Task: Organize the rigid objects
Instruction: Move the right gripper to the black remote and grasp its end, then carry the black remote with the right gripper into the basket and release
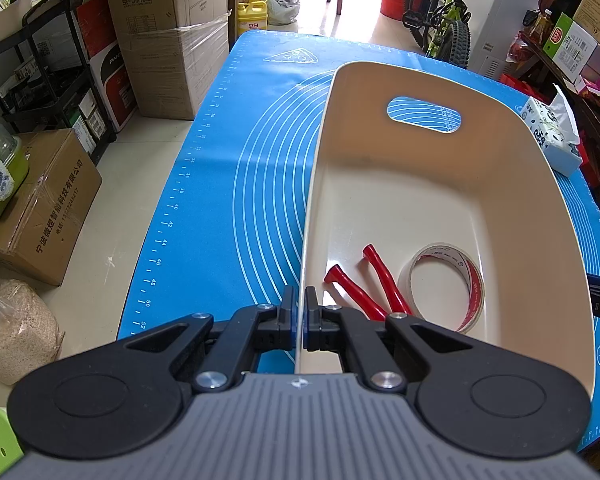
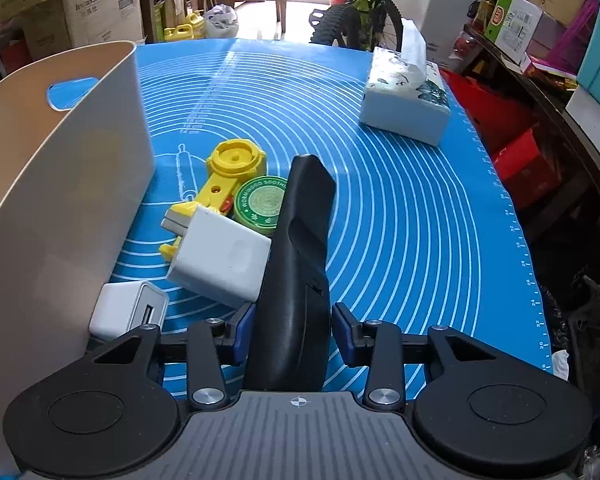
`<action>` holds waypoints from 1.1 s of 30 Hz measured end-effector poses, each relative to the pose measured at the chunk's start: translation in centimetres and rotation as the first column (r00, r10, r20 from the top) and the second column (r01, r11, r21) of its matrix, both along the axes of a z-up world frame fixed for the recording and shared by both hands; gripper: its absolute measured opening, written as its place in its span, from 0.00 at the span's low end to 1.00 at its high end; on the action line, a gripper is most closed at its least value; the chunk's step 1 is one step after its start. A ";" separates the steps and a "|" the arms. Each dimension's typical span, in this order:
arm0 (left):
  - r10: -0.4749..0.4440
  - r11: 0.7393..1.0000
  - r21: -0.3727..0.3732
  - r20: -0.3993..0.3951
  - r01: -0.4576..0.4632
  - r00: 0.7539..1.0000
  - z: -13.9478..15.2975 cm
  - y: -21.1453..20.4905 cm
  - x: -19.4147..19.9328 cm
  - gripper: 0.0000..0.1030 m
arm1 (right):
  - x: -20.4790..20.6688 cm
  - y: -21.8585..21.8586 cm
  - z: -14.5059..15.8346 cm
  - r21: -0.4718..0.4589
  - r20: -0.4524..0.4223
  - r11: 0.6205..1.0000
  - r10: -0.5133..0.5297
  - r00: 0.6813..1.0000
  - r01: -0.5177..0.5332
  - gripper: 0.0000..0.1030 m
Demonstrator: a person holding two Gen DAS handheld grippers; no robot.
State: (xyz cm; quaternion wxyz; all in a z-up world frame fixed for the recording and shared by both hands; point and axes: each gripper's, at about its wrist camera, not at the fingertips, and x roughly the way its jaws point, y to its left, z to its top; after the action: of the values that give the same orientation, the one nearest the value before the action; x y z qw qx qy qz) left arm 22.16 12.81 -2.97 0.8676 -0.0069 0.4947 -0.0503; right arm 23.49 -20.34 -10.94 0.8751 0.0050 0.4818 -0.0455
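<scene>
Holding the near rim of the cream bin (image 1: 452,184), the left gripper (image 1: 299,308) is closed tight on its wall. At its right, the right gripper (image 2: 293,330) holds a black tool (image 2: 300,264), long axis pointing to the table's far edge; the bin's opening lies to its left, over the wall.

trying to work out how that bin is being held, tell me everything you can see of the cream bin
The cream bin looks like smooth, glossy plastic, open-topped with rounded corners and an oval handle cutout in its far wall. It stands upright on the blue mat. The left gripper is shut on its near-left wall, one finger inside and one outside. Inside lie a red-handled tool and a tape roll. In the right wrist view, a small white charger sits against its outer wall.
</scene>
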 end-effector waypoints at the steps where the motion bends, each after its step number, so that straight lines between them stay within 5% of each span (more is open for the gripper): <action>1: 0.000 1.000 0.000 0.000 0.000 1.000 0.0 0.1 0.0 0.04 | 0.1 -0.1 0.0 0.000 -0.001 1.000 -0.002 1.000 0.002 0.49; 6: 0.000 1.000 0.000 0.000 0.000 1.000 0.0 0.0 0.0 0.04 | 0.7 -1.1 -0.2 -0.001 -0.005 1.000 -0.023 1.000 0.023 0.35; 20: 0.001 1.000 0.004 -0.002 -0.001 1.000 0.0 0.0 -0.1 0.04 | 2.4 -1.7 -1.0 0.009 0.008 0.999 0.031 0.999 -0.031 0.31; 33: 0.002 1.000 0.005 -0.002 -0.002 1.000 -0.1 0.1 -0.1 0.04 | 0.4 -3.2 3.0 0.035 0.136 0.999 -0.037 0.990 0.032 0.30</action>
State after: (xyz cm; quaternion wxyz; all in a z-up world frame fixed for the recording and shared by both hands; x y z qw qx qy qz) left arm 22.05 12.86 -3.06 0.8671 -0.0052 0.4958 -0.0482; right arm 23.93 -23.53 -7.90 0.9049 0.0308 0.4214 -0.0523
